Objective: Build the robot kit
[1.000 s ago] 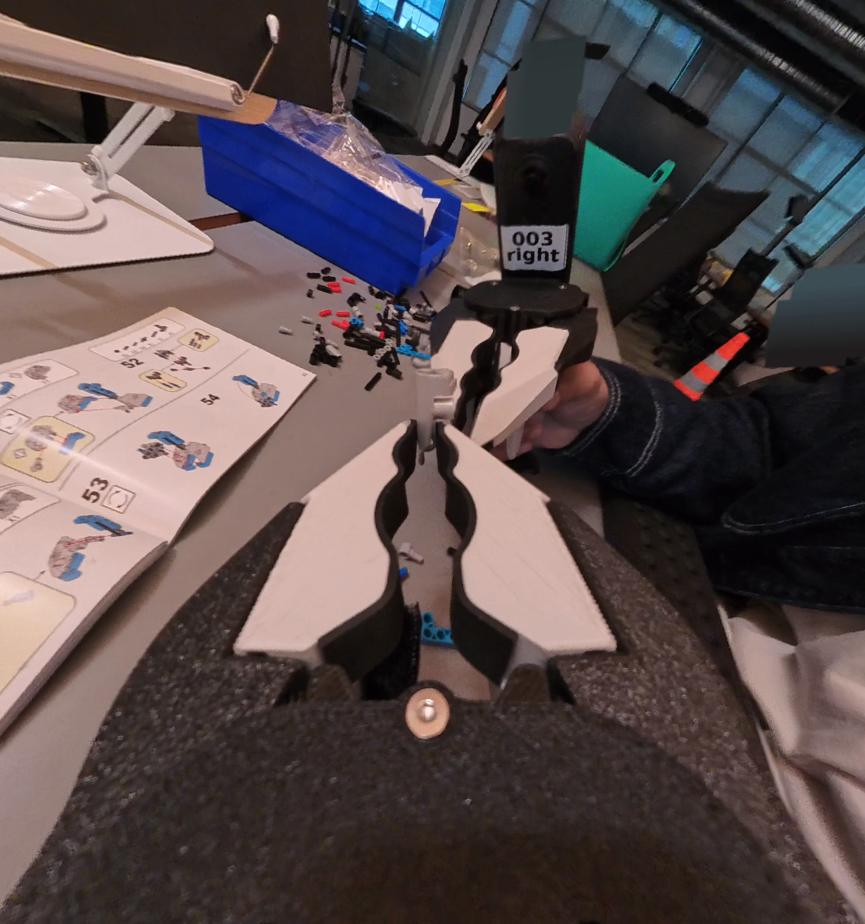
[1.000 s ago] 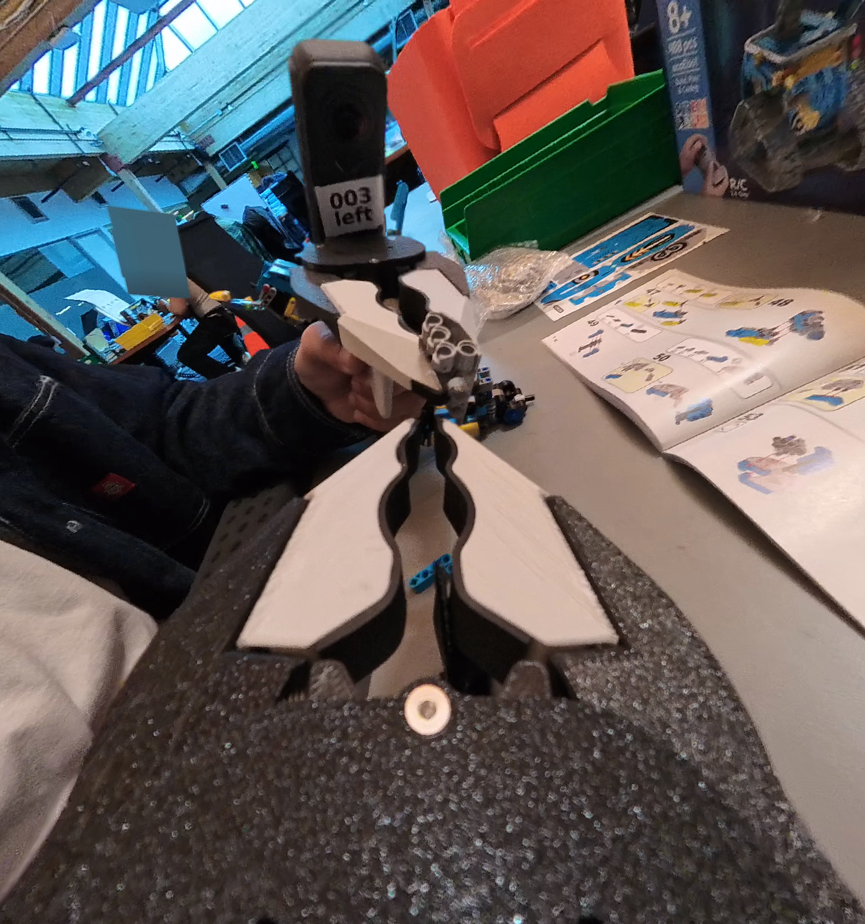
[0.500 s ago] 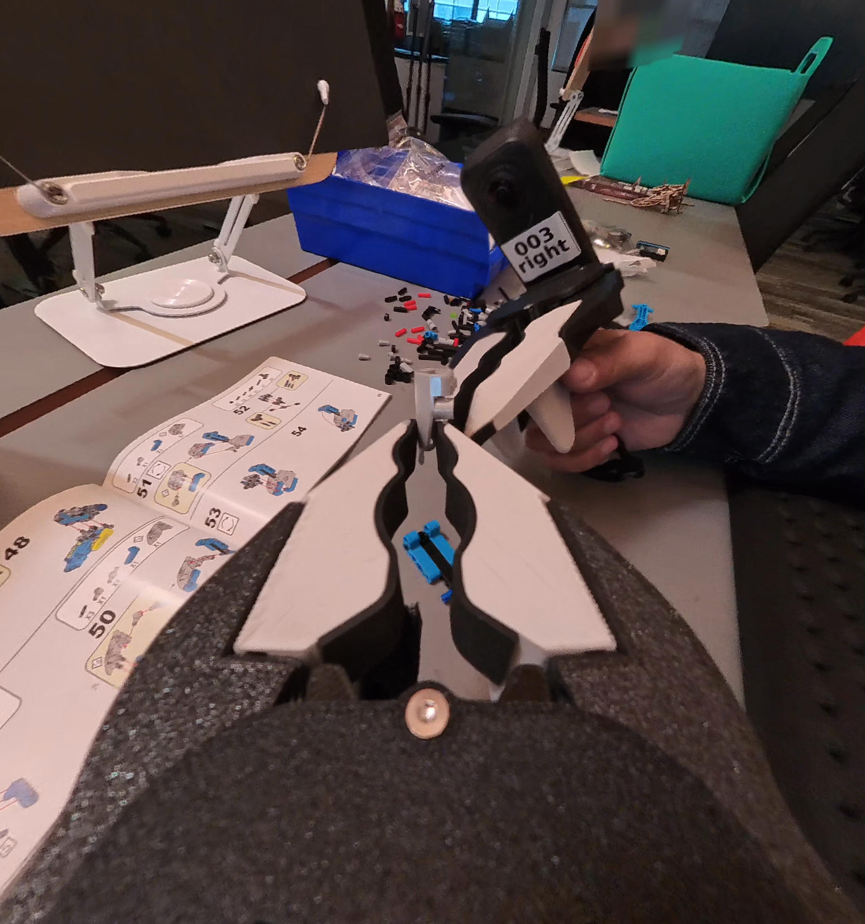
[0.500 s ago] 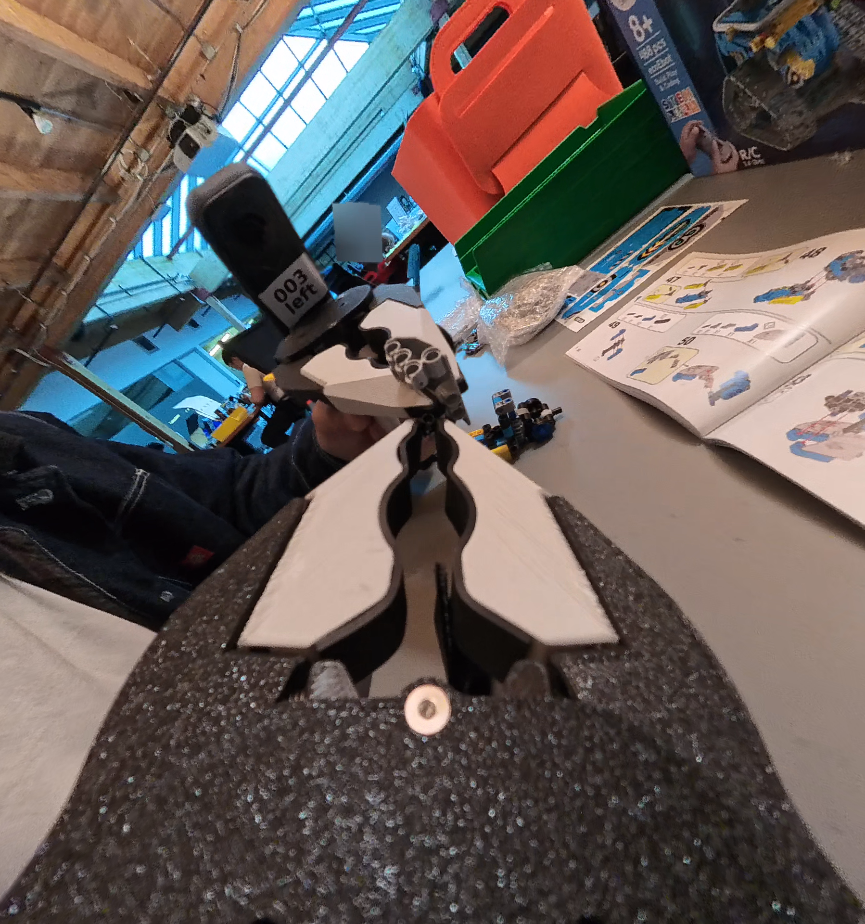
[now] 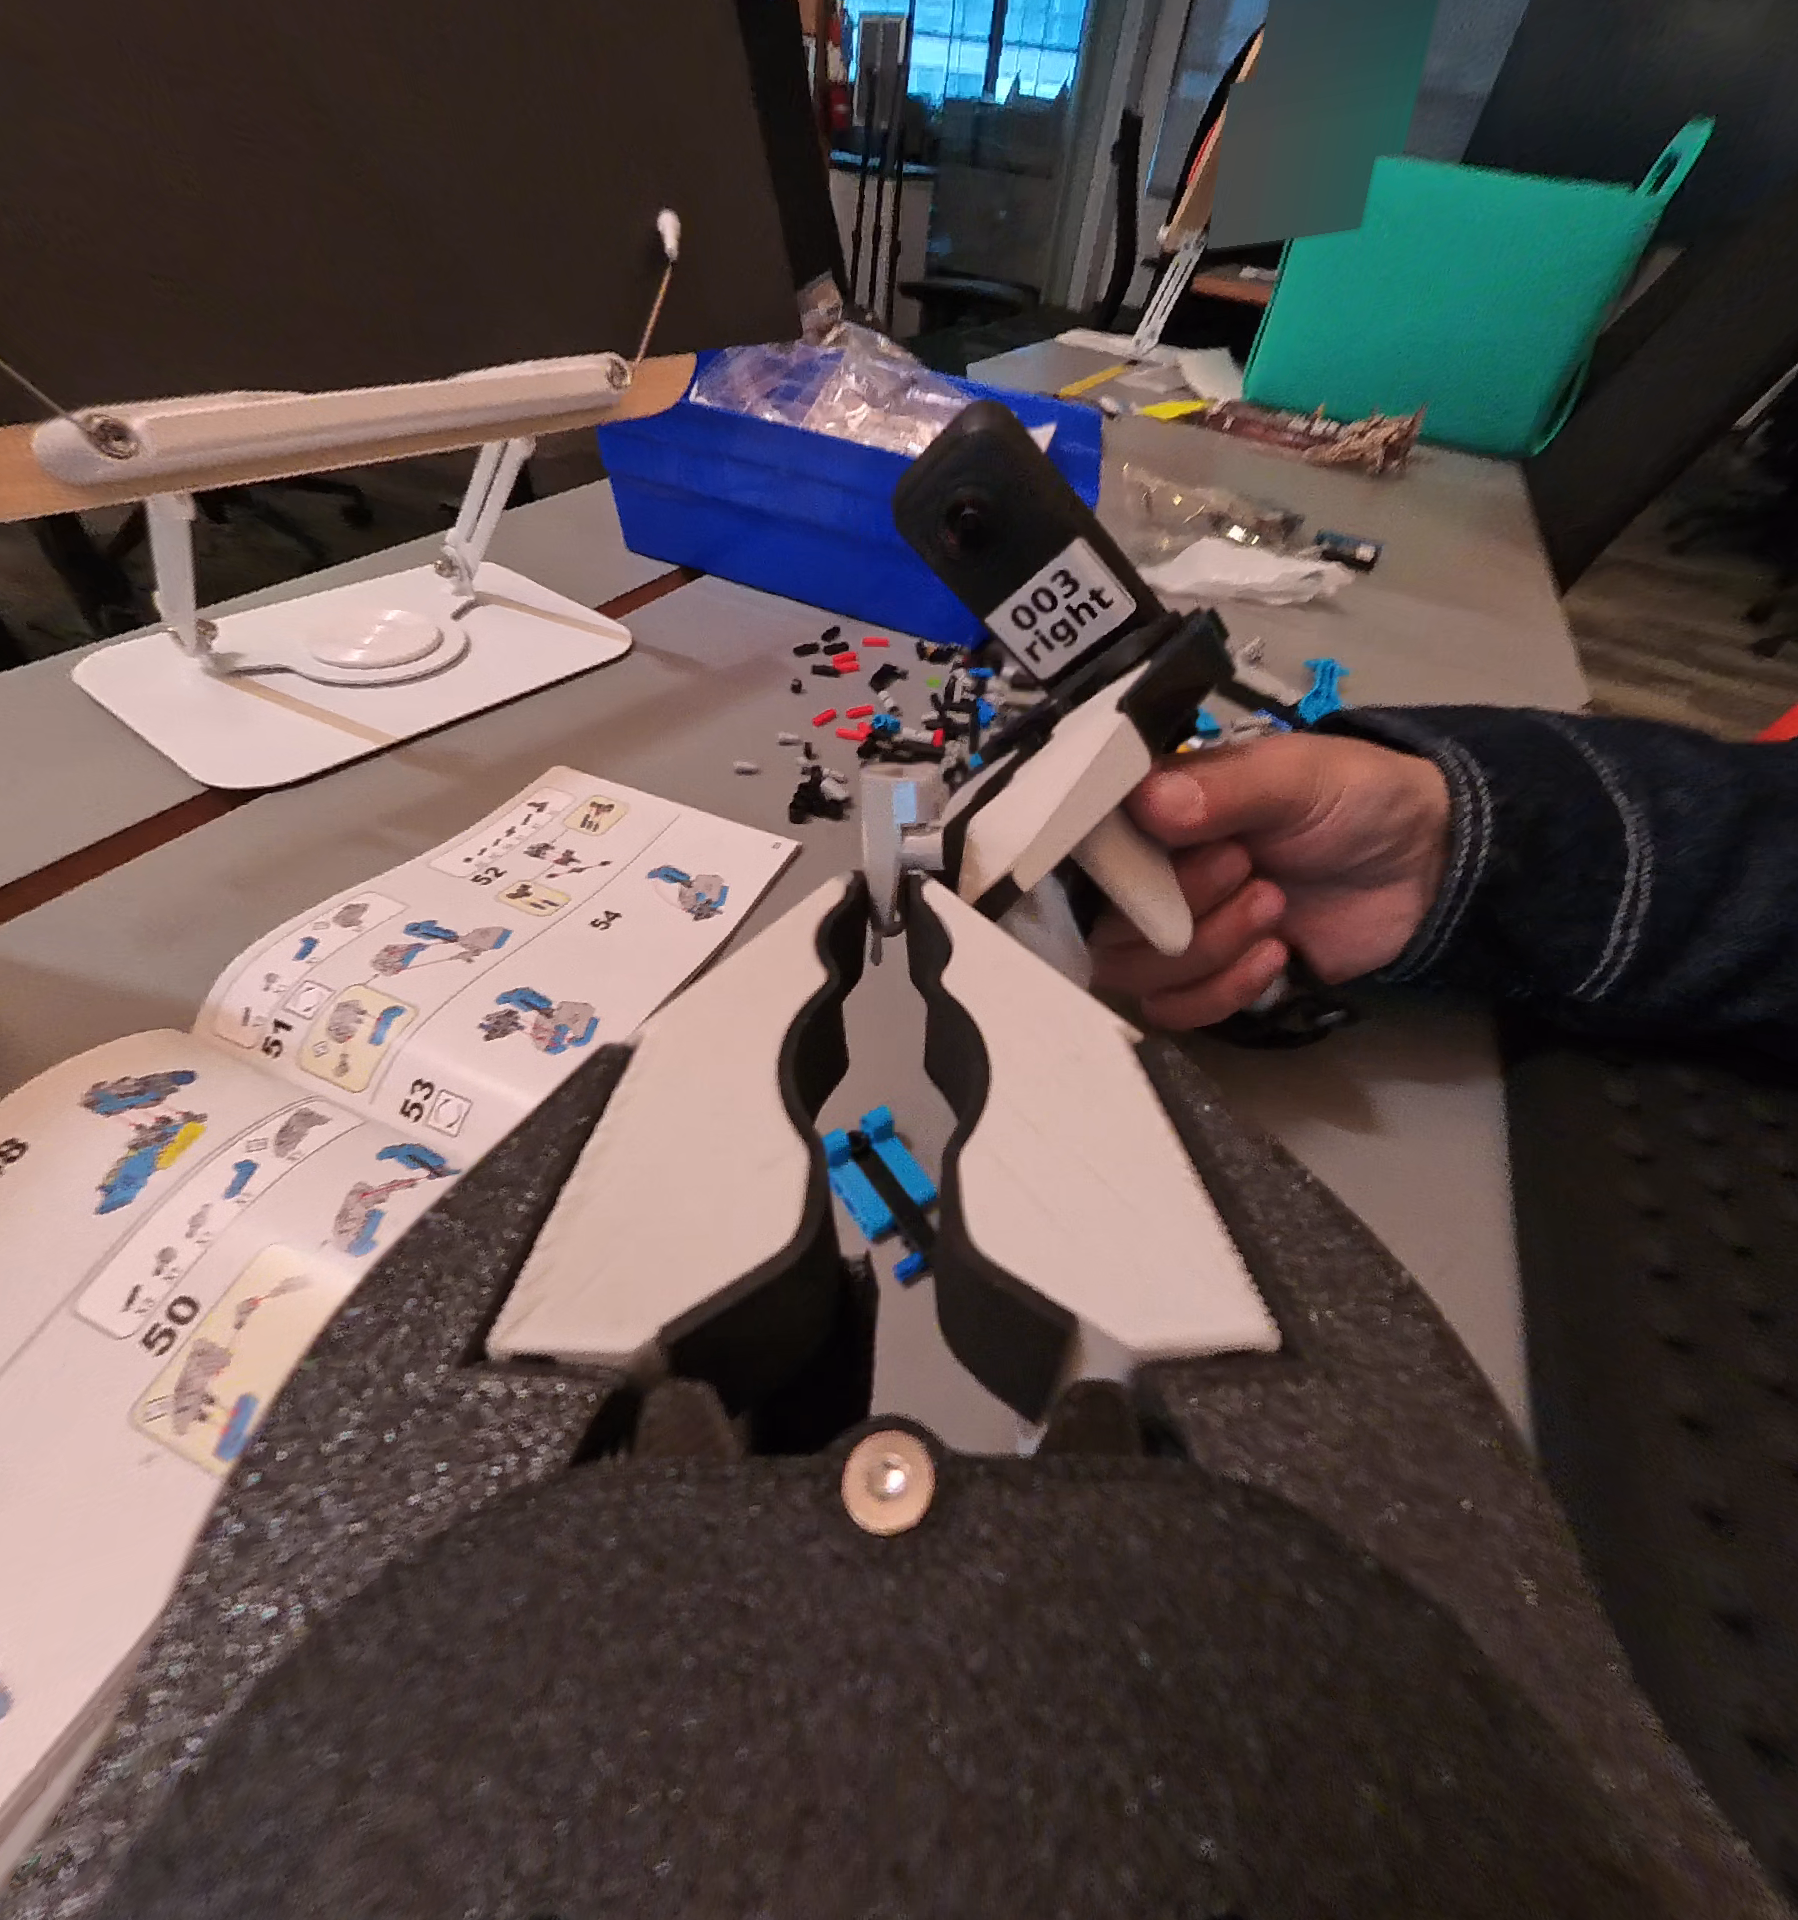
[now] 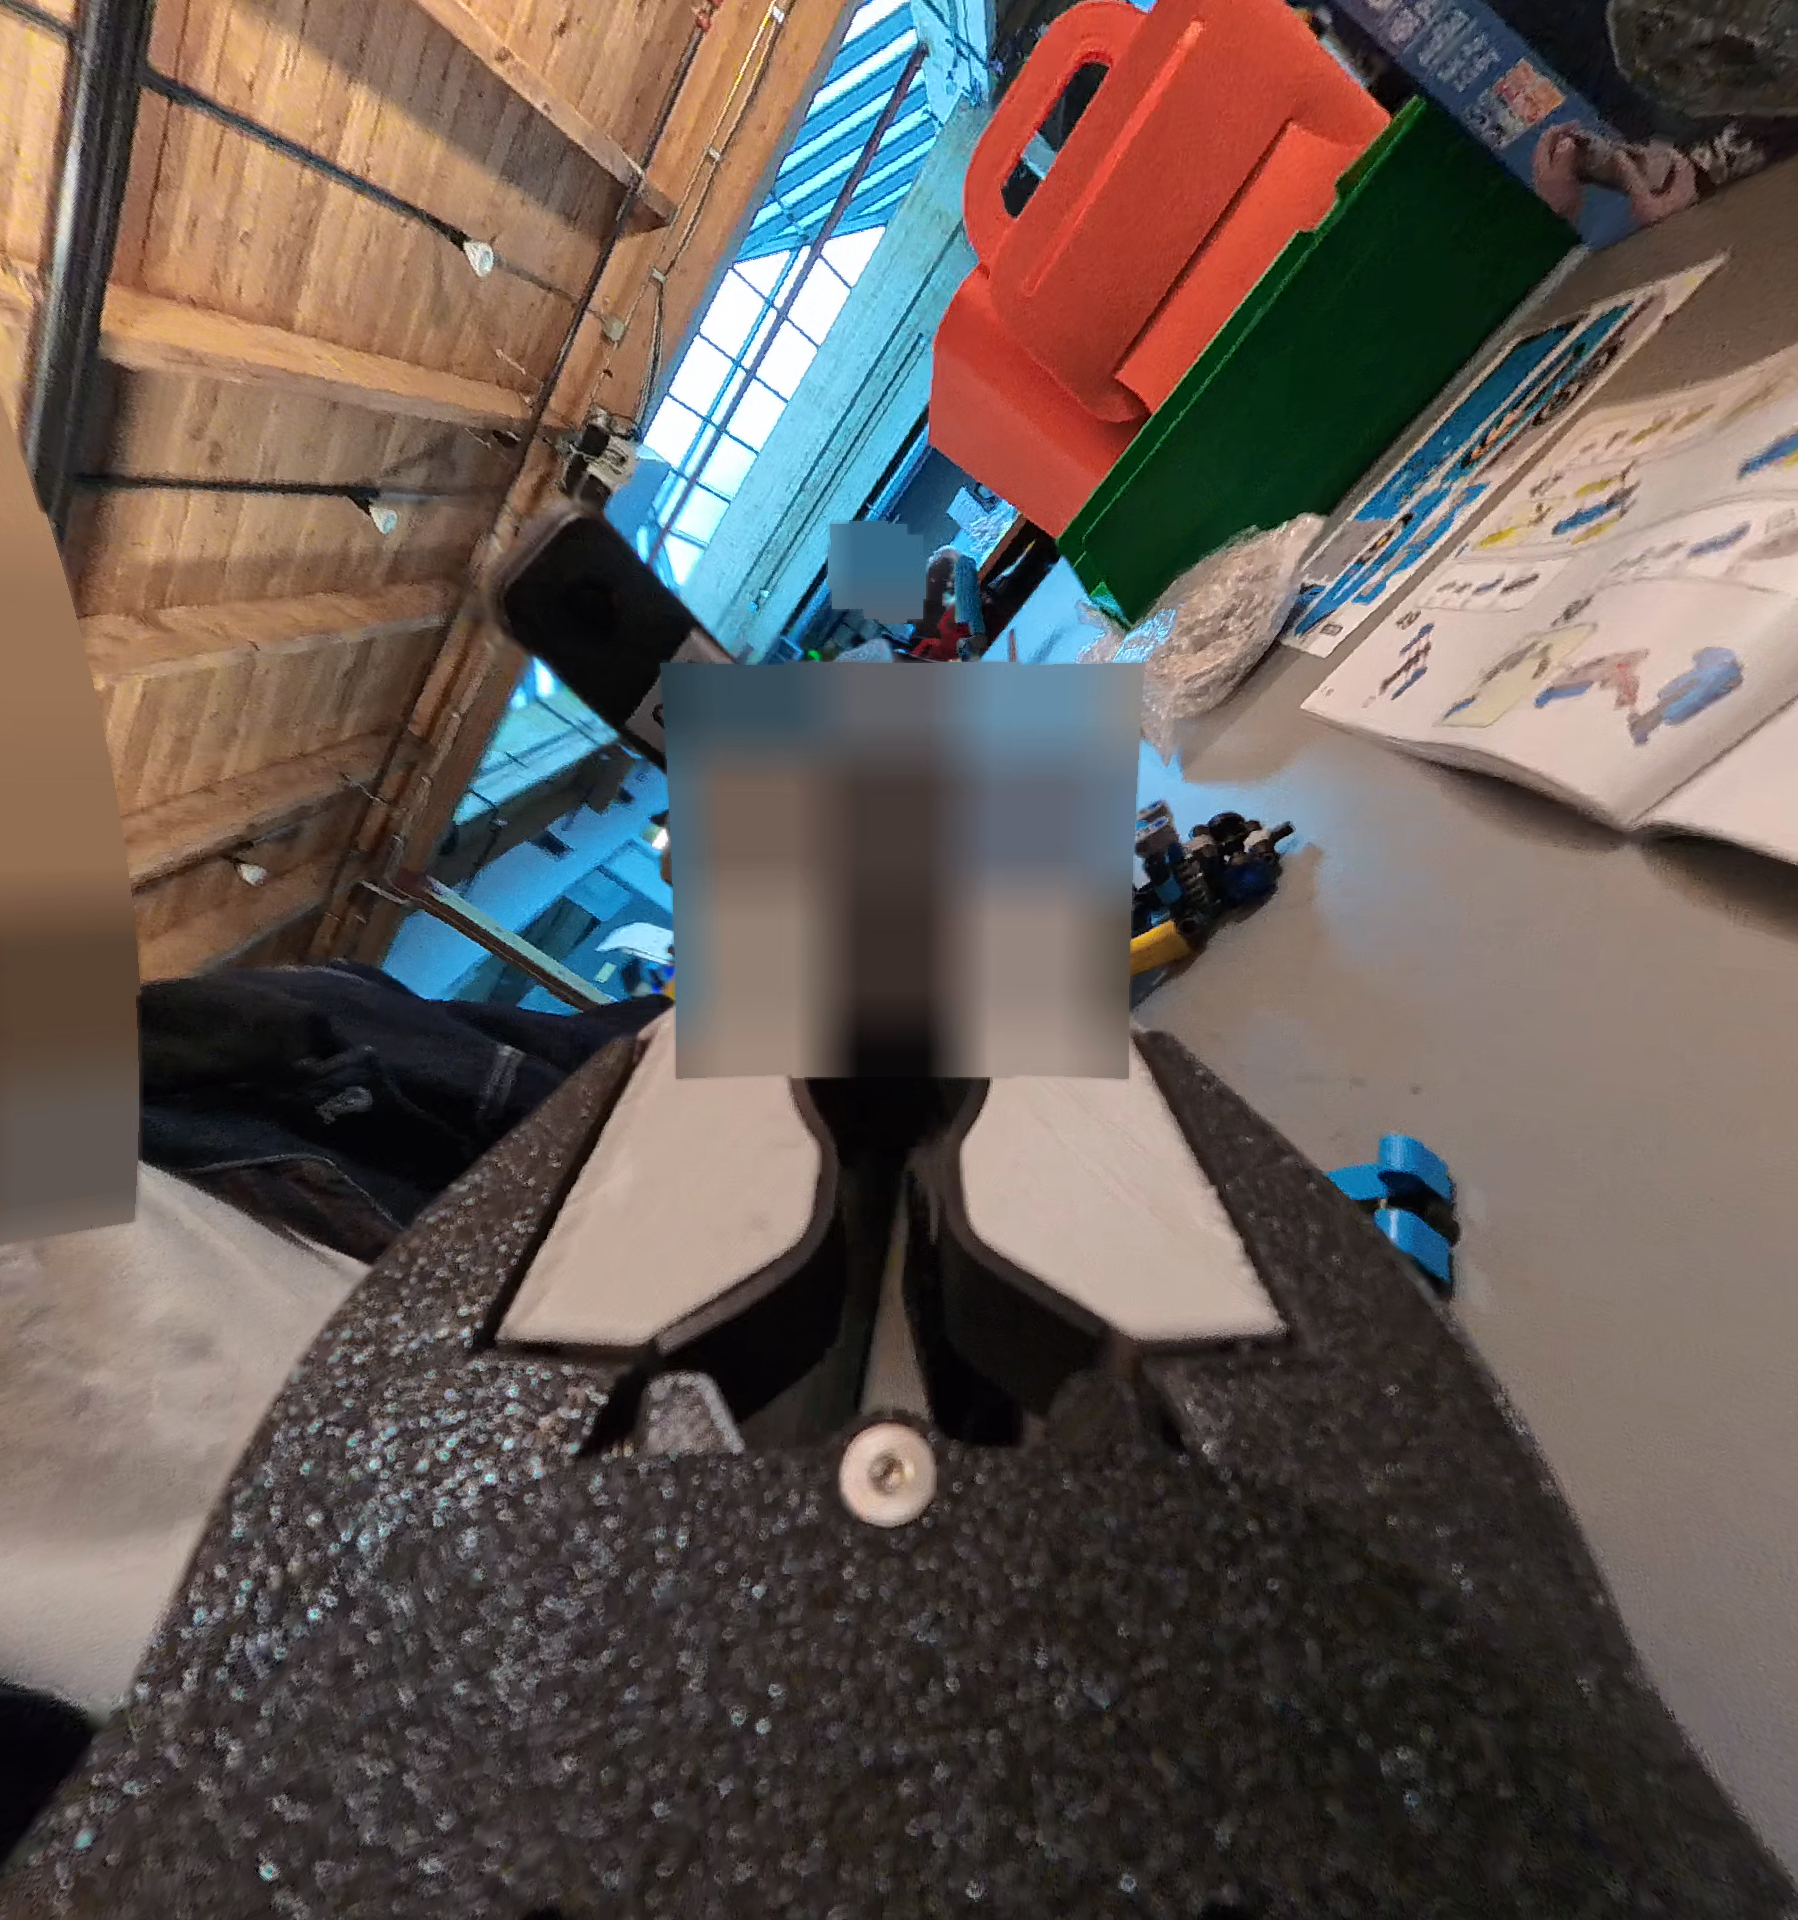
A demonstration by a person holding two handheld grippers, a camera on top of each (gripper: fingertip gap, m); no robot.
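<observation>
My left gripper (image 5: pixel 884 909) is shut on the lower end of a small light-grey building piece (image 5: pixel 893 816), held above the grey table (image 5: pixel 666 644). My right gripper (image 5: pixel 942 842), held by a hand in a dark denim sleeve, comes in from the right and is shut on the same piece's side. In the right wrist view a mosaic patch hides the tips; only the white fingers (image 6: pixel 687 1174), set close together, and the left gripper's black camera (image 6: pixel 594 613) show. A blue piece (image 5: pixel 874 1174) lies on the table under my left fingers.
An open instruction booklet (image 5: pixel 355 997) lies left, and shows in the right wrist view (image 6: pixel 1653 665). Behind are scattered small pieces (image 5: pixel 874 707), a blue bin (image 5: pixel 791 499) and a white stand (image 5: pixel 355 665). A part-built model (image 6: pixel 1207 862), green bin (image 6: pixel 1290 384) and dark mat (image 5: pixel 1684 1351) show. The grippers are tip to tip, or close to it. Both grippers' tips are roughly 15 centimeters from the part-built model (image 6: pixel 1207 862).
Both grippers have stayed joined on the grey piece while turning. The right gripper has rolled and tipped up, so its view now takes in the wooden ceiling. The left view shifted slightly.
</observation>
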